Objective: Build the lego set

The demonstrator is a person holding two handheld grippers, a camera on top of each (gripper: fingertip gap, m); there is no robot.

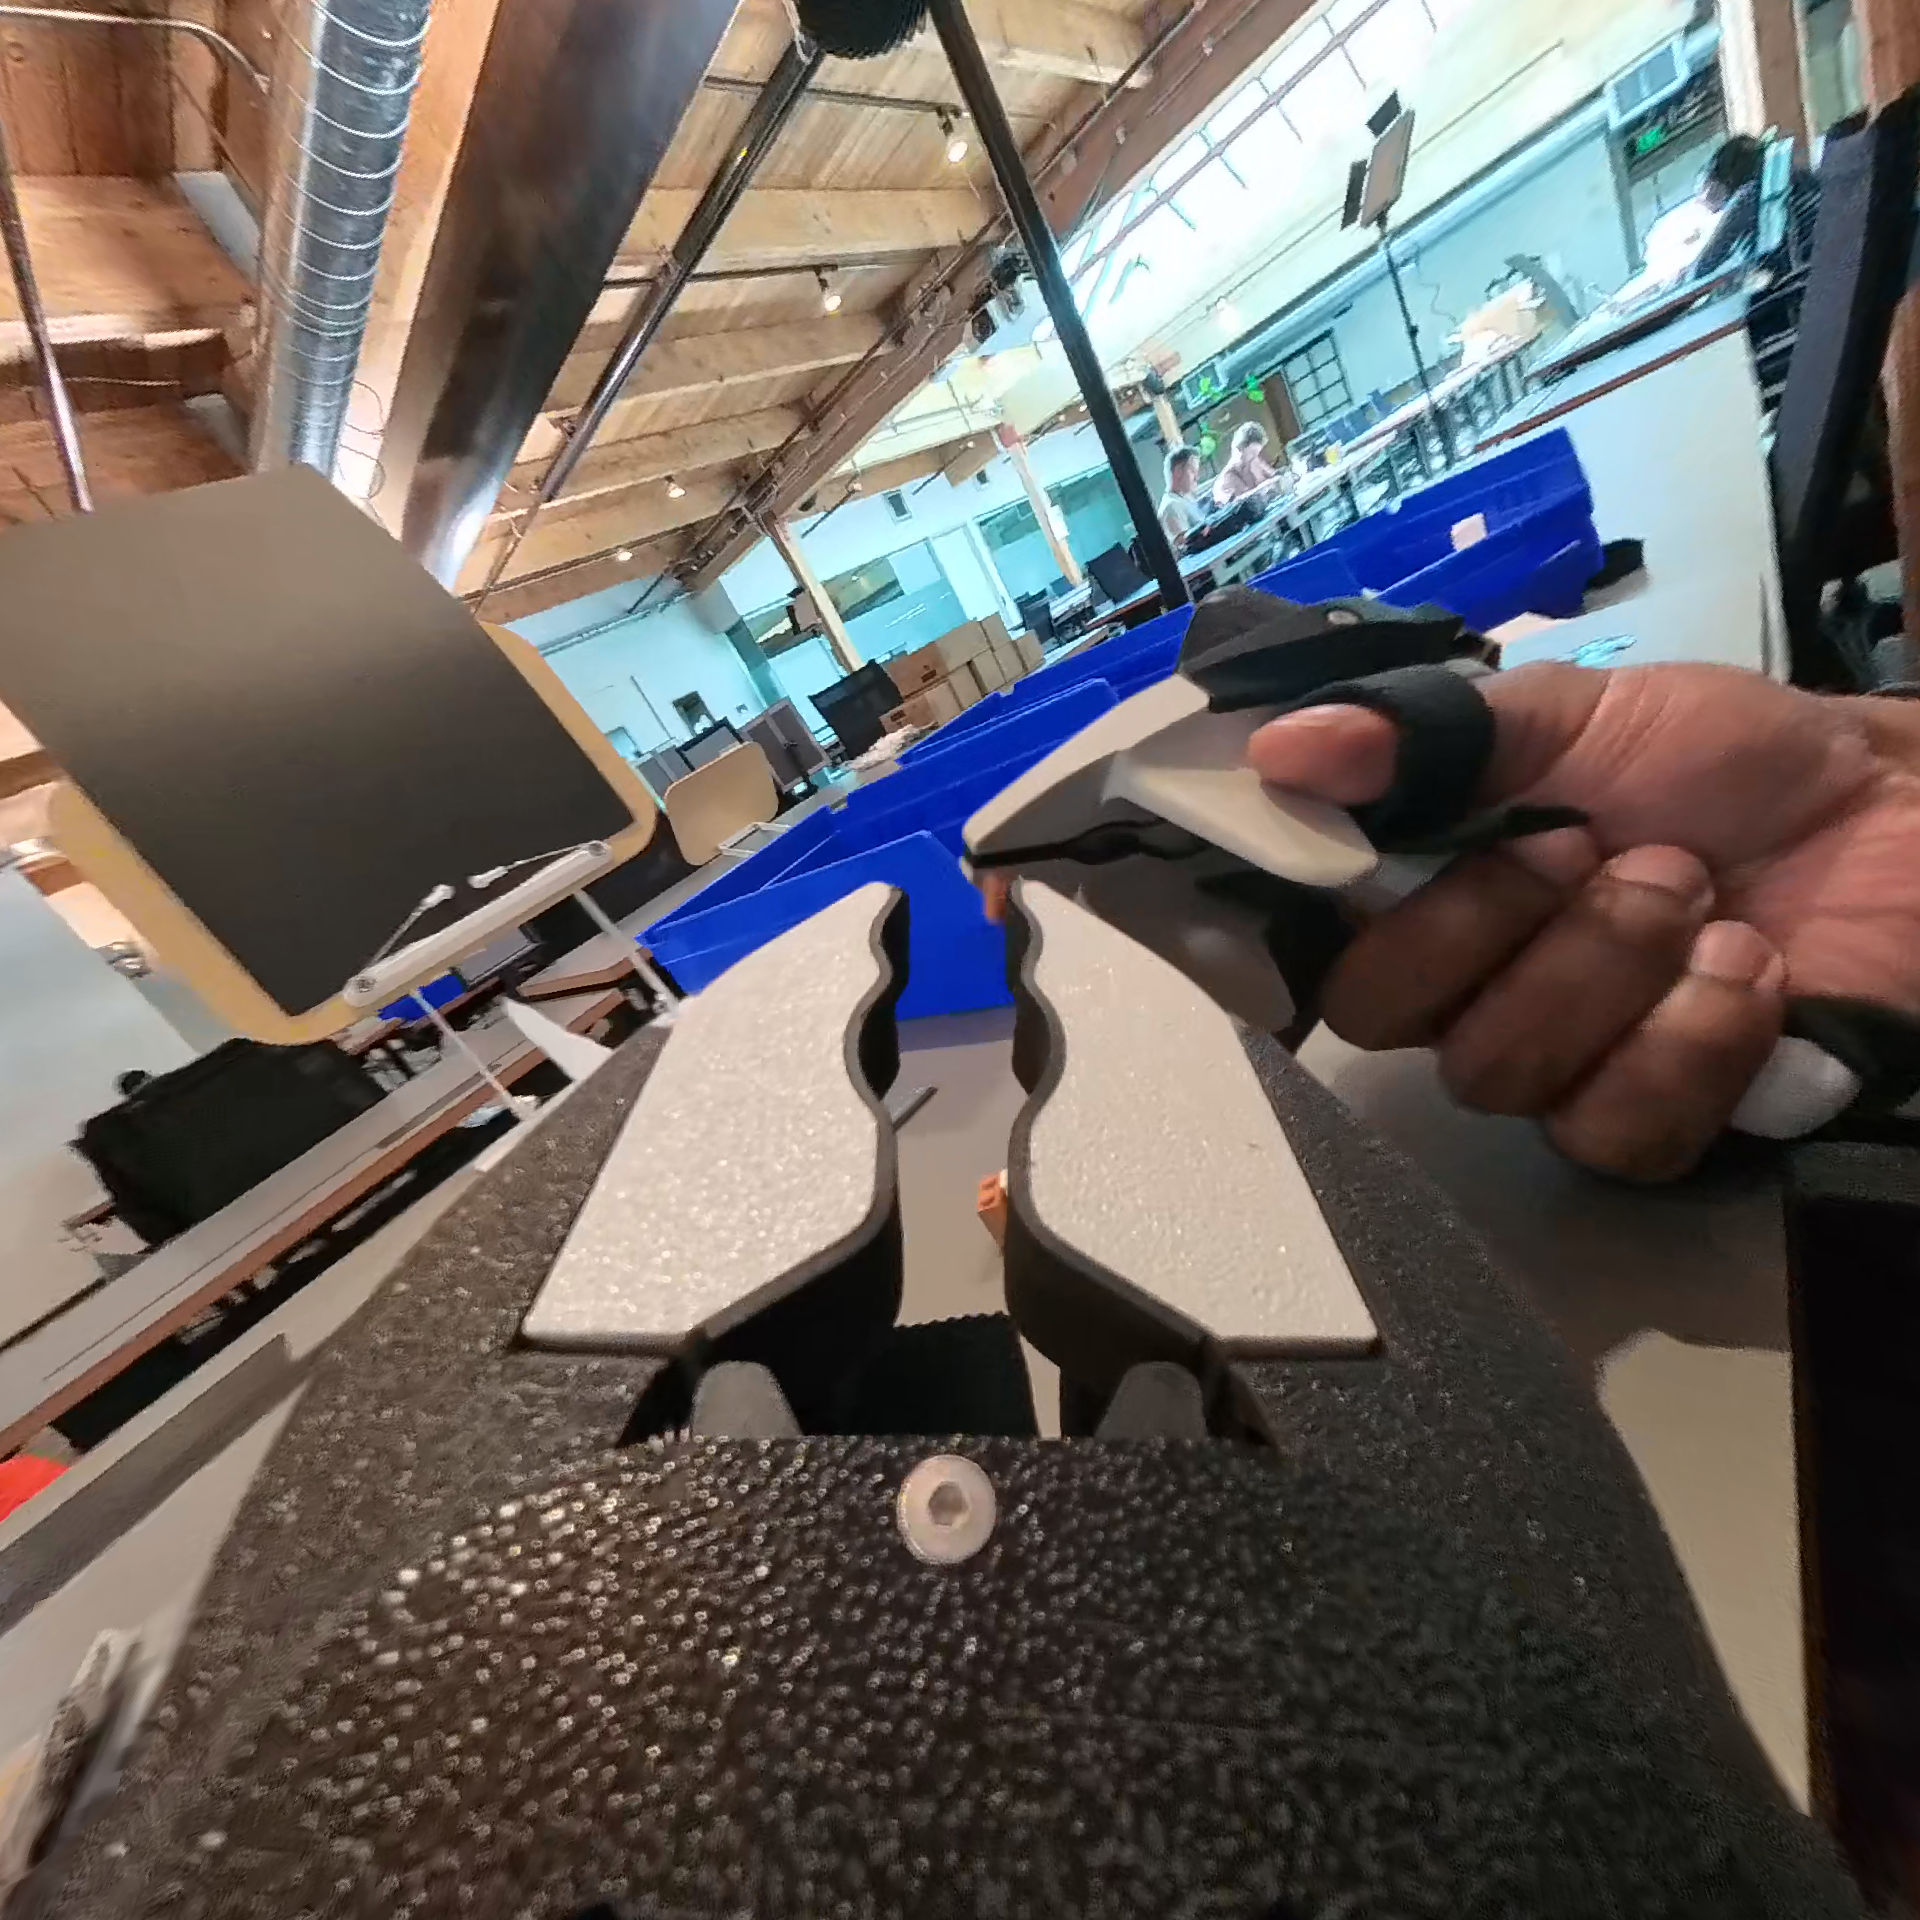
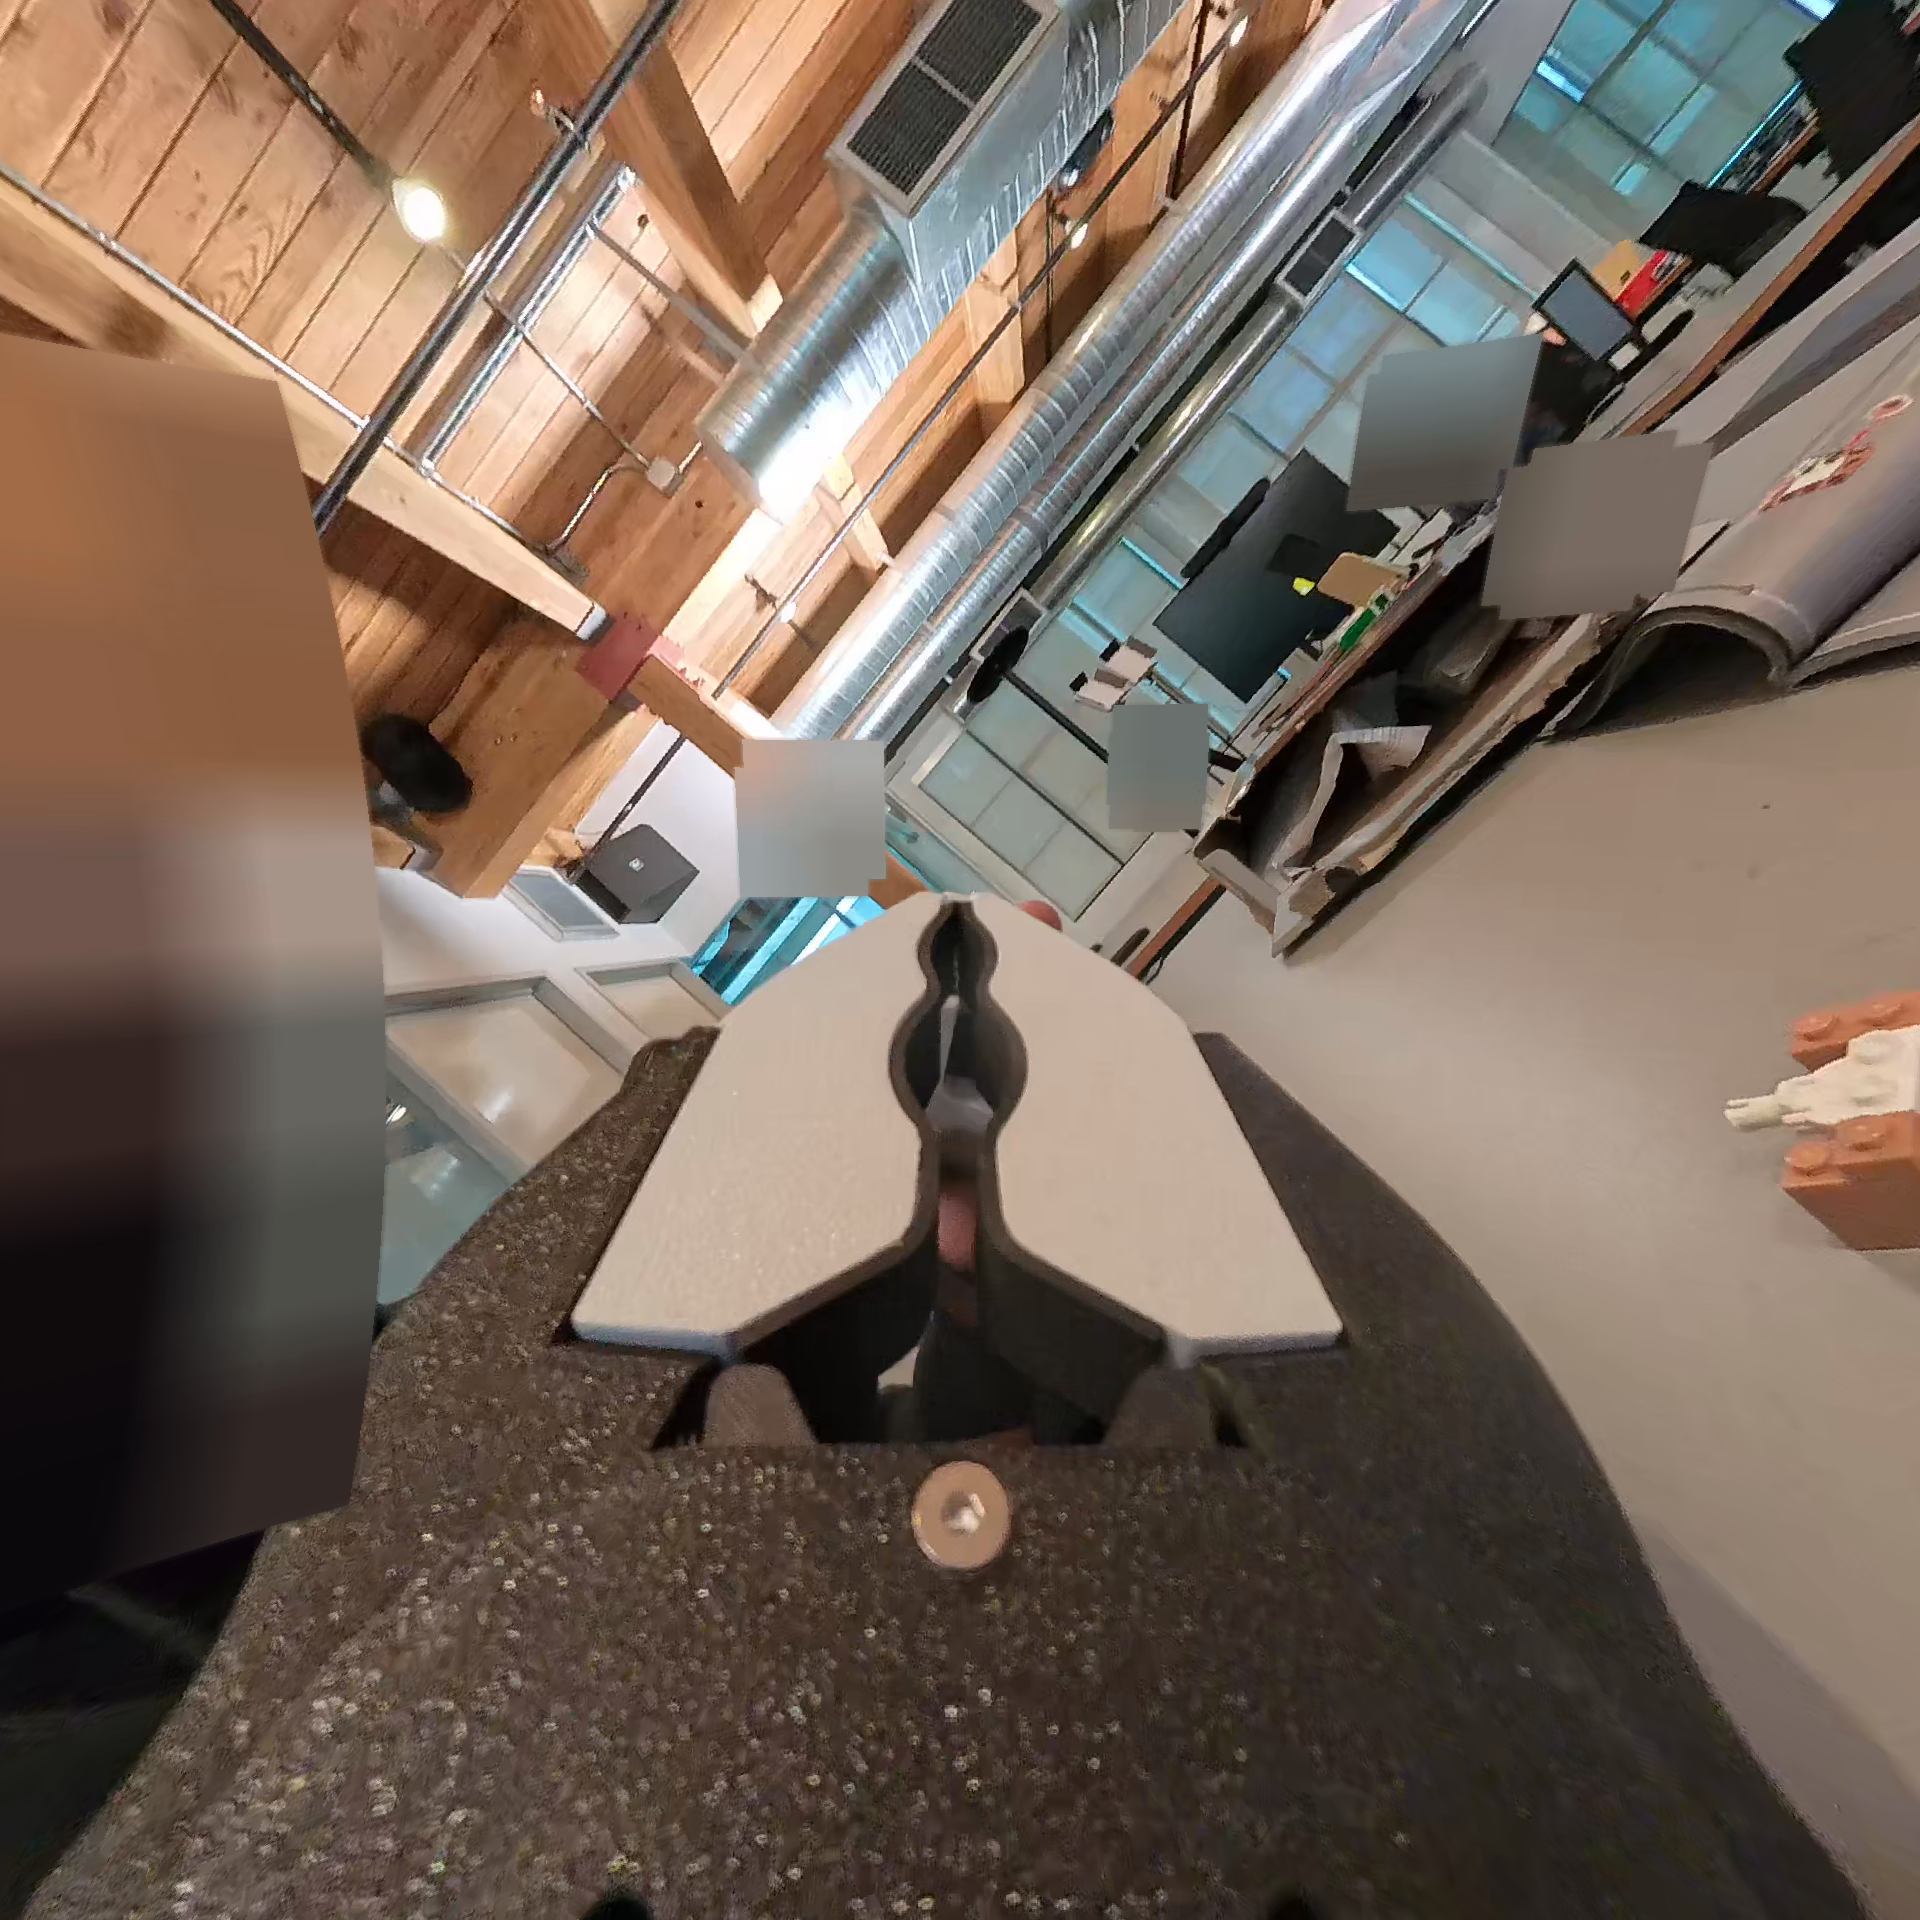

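Wooden ceiling beams and silver ribbed ducts (image 2: 904, 312) are spanning a large workshop hall, with long tables running into the far distance. Beneath both grippers a smooth grey tabletop (image 2: 1507, 1039) is stretching away. Along its far side in the left wrist view a row of bright blue plastic bins (image 1: 1039, 748) is standing, and at the far left a tilted dark board with a pale wooden rim (image 1: 291, 727) is leaning on a white stand. Nearer, the left gripper (image 1: 954, 914) is pointing toward the bins with its grey fingers (image 1: 790, 1039) parted by a narrow gap, nothing pressing between the pads; small orange-brown bits are showing through the gap, too small to identify. Just to its right, a hand (image 1: 1662, 894) is wrapping around the right gripper (image 1: 977, 847), whose tips are hovering just above the left gripper's right fingertip. In its own view the right gripper (image 2: 956, 914) is pointing upward with its fingertips (image 2: 831, 1091) meeting; whether anything thin is pinched there is impossible to tell. At the right edge, a small cluster of orange-brown and white toy bricks (image 2: 1860, 1122) is lying on the tabletop, well apart from the fingertips.
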